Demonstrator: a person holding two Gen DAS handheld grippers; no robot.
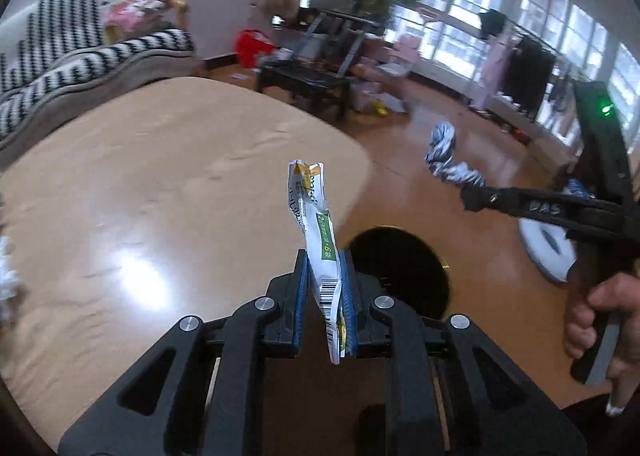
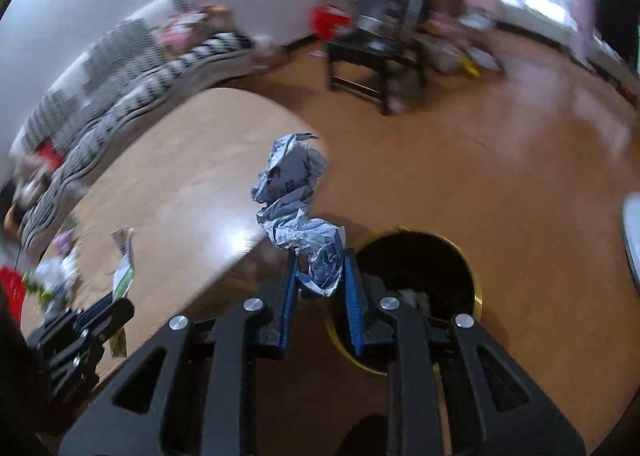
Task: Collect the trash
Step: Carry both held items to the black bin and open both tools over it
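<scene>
Wrapper (image 1: 320, 252) upright, long axis vertical | crumpled foil (image 2: 298, 211) seemingly upright

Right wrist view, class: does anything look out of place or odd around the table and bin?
Yes. Loose litter sits heaped at the left end of the wooden table, not in the black bin on the floor. The crumpled silver wrapper is squashed shapeless in the right gripper.

Daylit from the windows (image 1: 500, 15) at upper right, blown out white. Glare patch on the glossy table (image 1: 140, 280), paler sheen on the floor (image 2: 552, 103). Heavy fisheye bending and dark vignette at the corners. Right wrist view badly motion-smeared, sofa (image 2: 120, 87) streaked; left wrist view sharper.
</scene>
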